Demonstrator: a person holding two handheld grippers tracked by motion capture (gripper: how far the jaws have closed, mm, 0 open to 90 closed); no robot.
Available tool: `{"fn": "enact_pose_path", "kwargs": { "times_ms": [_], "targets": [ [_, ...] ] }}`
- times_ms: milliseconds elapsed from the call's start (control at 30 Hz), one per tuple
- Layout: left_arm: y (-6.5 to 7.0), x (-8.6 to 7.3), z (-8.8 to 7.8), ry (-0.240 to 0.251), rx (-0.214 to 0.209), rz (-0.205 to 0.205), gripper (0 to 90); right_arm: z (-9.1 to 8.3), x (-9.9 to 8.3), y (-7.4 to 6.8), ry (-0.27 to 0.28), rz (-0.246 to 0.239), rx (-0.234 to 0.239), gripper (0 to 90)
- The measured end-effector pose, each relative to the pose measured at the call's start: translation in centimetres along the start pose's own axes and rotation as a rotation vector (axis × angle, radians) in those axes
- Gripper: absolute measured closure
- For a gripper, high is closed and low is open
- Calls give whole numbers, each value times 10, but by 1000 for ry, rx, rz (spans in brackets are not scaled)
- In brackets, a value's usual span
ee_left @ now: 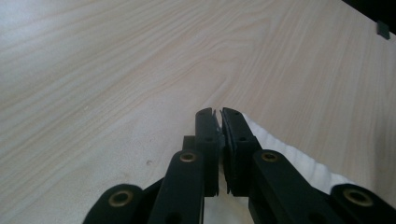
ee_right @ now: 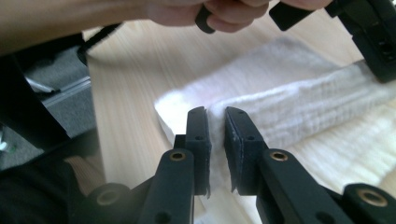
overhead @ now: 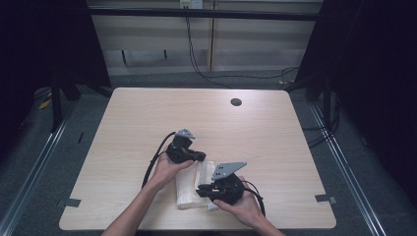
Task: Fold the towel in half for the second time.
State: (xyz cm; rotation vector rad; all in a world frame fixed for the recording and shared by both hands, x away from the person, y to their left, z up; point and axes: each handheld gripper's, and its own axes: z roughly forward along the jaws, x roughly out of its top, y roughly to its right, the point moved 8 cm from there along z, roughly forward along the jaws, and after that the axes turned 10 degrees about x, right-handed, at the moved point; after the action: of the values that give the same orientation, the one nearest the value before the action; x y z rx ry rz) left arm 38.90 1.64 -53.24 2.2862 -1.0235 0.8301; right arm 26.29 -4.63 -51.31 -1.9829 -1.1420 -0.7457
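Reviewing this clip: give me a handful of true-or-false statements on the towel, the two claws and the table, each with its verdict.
1. A folded white towel lies on the wooden table. True.
2. The towel hangs over the table's far edge. False: it lies near the person's edge.
3. The left claw stands nearly shut at a towel edge. True.
4. The right claw gapes wide, far from the towel. False: narrow gap, right at the fold.
5. A dark round hole sits near the far edge. True.
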Motion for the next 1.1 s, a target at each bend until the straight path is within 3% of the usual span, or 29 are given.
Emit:
{"fn": "enact_pose_path", "kwargs": {
  "times_ms": [67,133,233,300,333,400,467,667,767,867,1000,1100],
  "targets": [
    [-2,-1,5,-2,1,-12,858,-1,-5,5,-21,-5,-33,807],
    [-2,-1,8,9,-6,-32,848,-4,-11,8,-26,6,-30,817],
    [2,0,11,9,-18,-29,819,-7,-16,11,-23,26,-24,794],
    [4,1,12,5,-26,-16,812,-9,-19,14,-23,35,-32,750],
    [7,2,12,22,-41,-18,807,-12,-21,17,-11,55,-31,679],
    [12,4,12,29,-53,6,809,-13,-23,18,3,59,-33,652],
    [15,5,13,16,-40,25,783,-15,-28,19,5,73,-38,563],
    [18,14,9,72,-49,20,721,-27,-35,19,18,91,-41,491],
    [24,18,6,85,-59,48,663,-34,-39,24,35,105,-54,486],
    [26,20,-2,108,-58,56,621,-39,-37,30,45,107,-71,496],
    [25,17,-18,100,-41,85,580,-43,-33,36,40,88,-92,531],
    [20,13,-36,114,-18,93,573,-49,-30,45,61,108,-105,548]
  ]
}}
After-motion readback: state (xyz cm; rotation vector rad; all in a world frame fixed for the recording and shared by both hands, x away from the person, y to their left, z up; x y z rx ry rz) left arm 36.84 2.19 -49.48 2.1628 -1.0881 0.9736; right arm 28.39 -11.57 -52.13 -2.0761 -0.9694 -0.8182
